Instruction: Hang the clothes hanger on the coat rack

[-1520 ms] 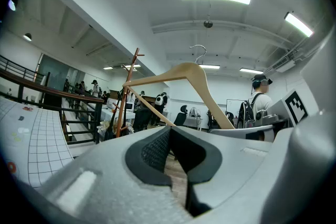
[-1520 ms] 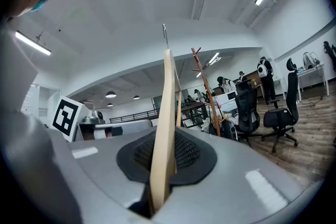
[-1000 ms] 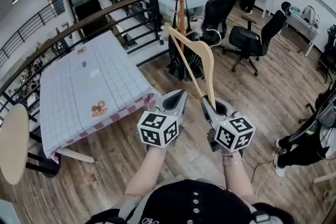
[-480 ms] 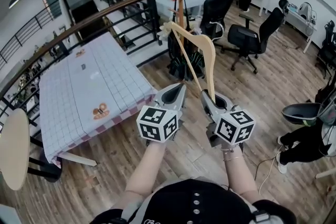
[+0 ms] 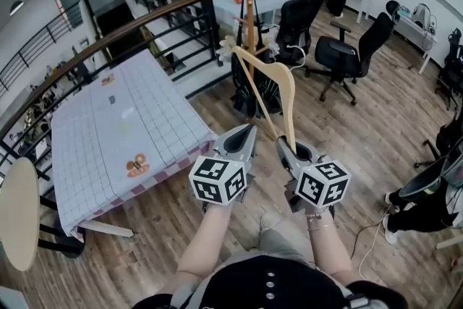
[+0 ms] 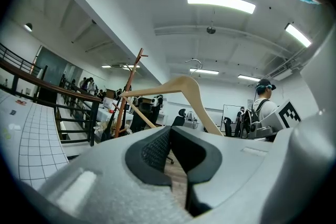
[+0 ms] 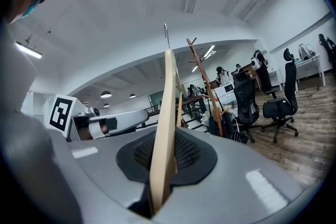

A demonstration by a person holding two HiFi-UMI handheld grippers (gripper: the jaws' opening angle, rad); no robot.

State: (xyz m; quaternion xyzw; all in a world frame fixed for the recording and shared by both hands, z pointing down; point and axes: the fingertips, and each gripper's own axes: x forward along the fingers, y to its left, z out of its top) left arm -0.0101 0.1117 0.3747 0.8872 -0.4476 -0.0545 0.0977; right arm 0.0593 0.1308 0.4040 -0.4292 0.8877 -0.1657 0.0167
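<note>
My right gripper [image 5: 282, 142] is shut on the lower end of one arm of a pale wooden clothes hanger [image 5: 279, 80]. The hanger rises up and away from the jaws, its metal hook at the far top. In the right gripper view the hanger arm [image 7: 169, 92] stands upright, clamped between the pads. My left gripper [image 5: 248, 129] floats just left of it, shut and empty, and sees the hanger [image 6: 184, 84] to its right. The brown wooden coat rack [image 5: 248, 3] stands a few steps ahead; its pole shows as coat rack [image 6: 128, 86] and coat rack [image 7: 206, 84].
A table with a checked cloth [image 5: 123, 127] lies to the left, backed by a dark railing [image 5: 145, 18]. Black bags sit at the rack's foot [image 5: 253, 87]. Black office chairs [image 5: 347, 54] stand to the right, a round table [image 5: 18, 213] at the far left, and people at the back.
Both grippers have drifted a little across the room with the hanger, which sits slightly lower in the view. The grip on the hanger is unchanged.
</note>
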